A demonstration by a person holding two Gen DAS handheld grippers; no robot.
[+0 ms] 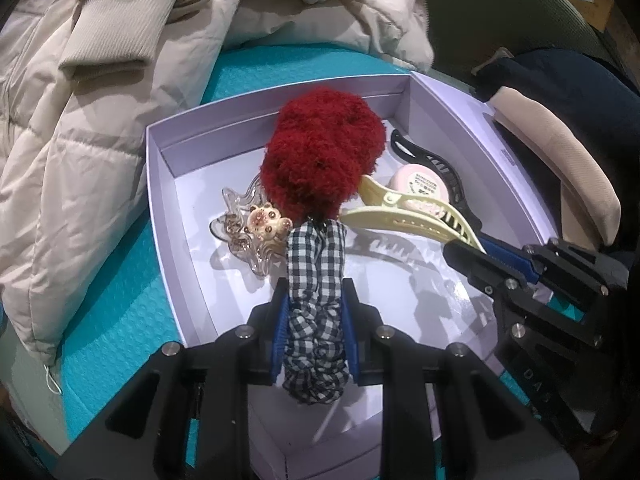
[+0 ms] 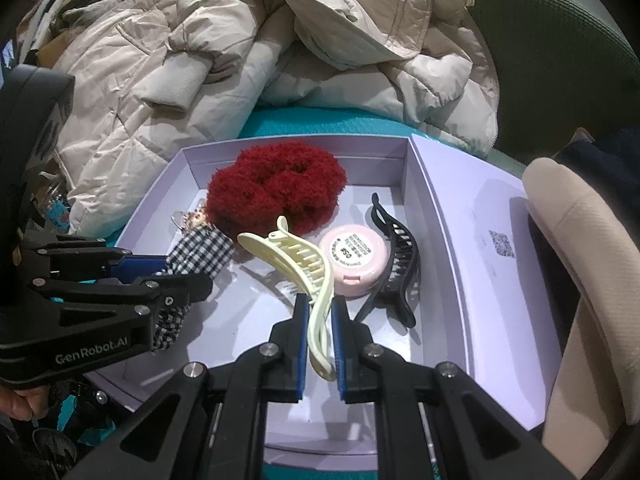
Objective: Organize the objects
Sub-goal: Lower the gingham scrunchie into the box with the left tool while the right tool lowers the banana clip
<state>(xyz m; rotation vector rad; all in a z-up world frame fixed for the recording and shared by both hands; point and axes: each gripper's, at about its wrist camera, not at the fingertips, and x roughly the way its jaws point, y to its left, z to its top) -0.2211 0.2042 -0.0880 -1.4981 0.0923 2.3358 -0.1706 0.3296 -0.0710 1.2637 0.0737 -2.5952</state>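
Observation:
A lilac box (image 1: 158, 184) (image 2: 436, 216) holds hair accessories. My left gripper (image 1: 316, 294) (image 2: 176, 280) is shut on a black-and-white checked scrunchie (image 1: 316, 264) (image 2: 202, 252), low over the box floor. My right gripper (image 2: 320, 308) (image 1: 474, 258) is shut on the tail of a cream hair claw (image 2: 292, 258) (image 1: 404, 216) that points into the box. Behind them lies a fluffy red scrunchie (image 1: 320, 152) (image 2: 276, 184). A pink round compact (image 1: 416, 184) (image 2: 354, 260) leans on a black hair claw (image 1: 436, 160) (image 2: 400, 252). A clear star clip with a bear charm (image 1: 256, 228) (image 2: 192, 214) lies at the left.
A beige puffer jacket (image 1: 80, 100) (image 2: 200, 60) is heaped behind and left of the box on a teal mat (image 1: 112, 320) (image 2: 304, 124). The box's lid (image 2: 492, 240) spreads out to the right beside a beige chair armrest (image 1: 560, 168) (image 2: 580, 280). A person's hand (image 2: 16, 400) shows low left.

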